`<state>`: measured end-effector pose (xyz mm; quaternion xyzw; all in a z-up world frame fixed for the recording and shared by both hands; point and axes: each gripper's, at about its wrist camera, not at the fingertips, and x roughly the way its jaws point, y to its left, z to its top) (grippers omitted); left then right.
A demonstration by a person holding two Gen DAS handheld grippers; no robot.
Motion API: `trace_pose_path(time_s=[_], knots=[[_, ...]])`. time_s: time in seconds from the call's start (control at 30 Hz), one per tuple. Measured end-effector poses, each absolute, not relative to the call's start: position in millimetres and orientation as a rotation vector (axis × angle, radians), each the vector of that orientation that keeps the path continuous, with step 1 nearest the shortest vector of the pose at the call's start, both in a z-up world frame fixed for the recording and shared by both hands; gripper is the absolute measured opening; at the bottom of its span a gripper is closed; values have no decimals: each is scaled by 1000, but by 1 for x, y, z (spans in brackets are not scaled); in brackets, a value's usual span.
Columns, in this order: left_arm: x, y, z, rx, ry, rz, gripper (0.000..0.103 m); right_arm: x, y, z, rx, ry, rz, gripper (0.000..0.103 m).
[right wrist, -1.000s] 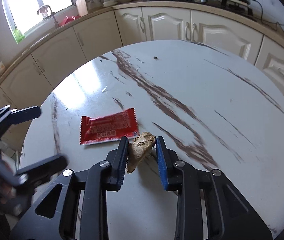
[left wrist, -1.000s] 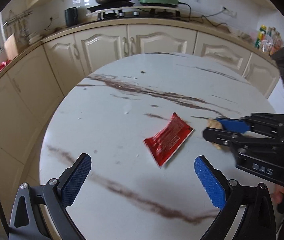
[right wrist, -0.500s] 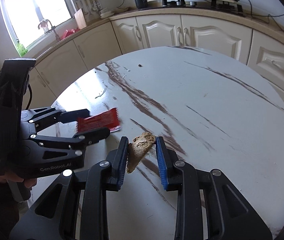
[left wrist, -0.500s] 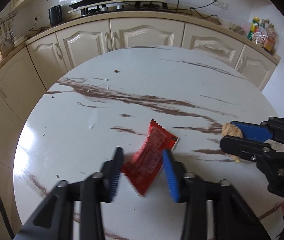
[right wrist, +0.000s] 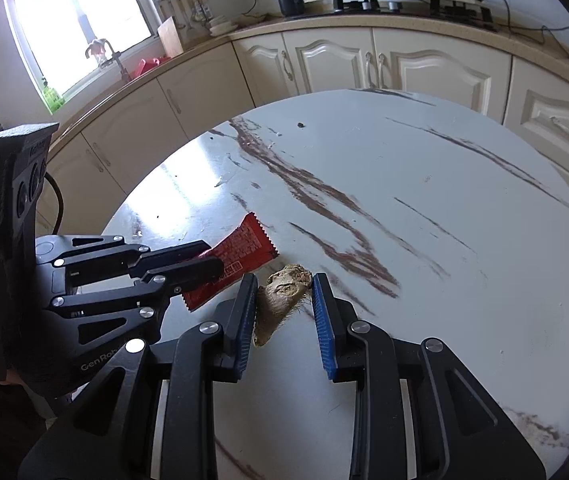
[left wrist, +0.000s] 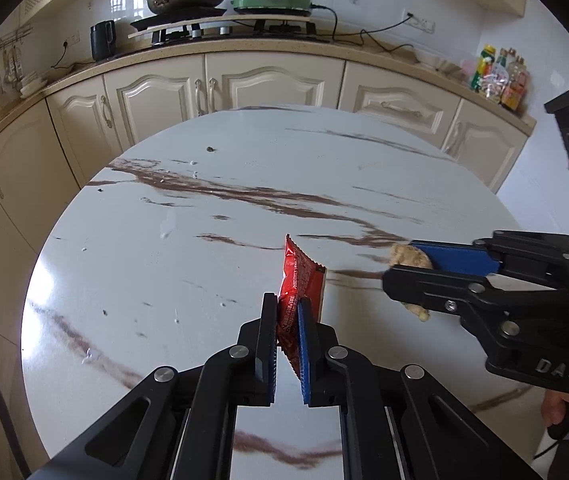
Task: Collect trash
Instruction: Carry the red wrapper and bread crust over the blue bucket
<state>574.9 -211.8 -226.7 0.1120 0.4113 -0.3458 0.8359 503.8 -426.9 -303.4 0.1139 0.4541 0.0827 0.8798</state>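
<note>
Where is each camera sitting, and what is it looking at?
Left wrist view: sits on the left claw, looking forward and down over the table; its own two fingers pinch the red wrapper, and the right claw reaches in from the right.
Right wrist view: sits on the right claw, looking forward and down; its fingers hold a brown scrap, and the left claw comes in from the left.
Both show the table, wrapper, scrap, cabinets and stove.

Bright daylight from window (right wrist: 80,20), tabletop (right wrist: 172,200) glare, fisheye-dark corners, sharp
</note>
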Motion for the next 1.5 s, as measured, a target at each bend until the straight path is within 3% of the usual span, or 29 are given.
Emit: trace_pose_path(time_s=[0.37, 0.77, 1.1, 1.5], knots=[[519, -136, -179, 129, 770, -719, 5, 482, -380, -257, 203, 888, 220, 27], [453, 73, -163, -12, 724, -489, 5, 484, -192, -230, 98, 849, 492, 27], [445, 199, -242, -101, 885, -255, 5, 517, -26, -325, 60, 1014, 673, 27], [495, 234, -362, -197, 1106, -221, 5, 599, 3, -476, 51, 1224, 558, 27]])
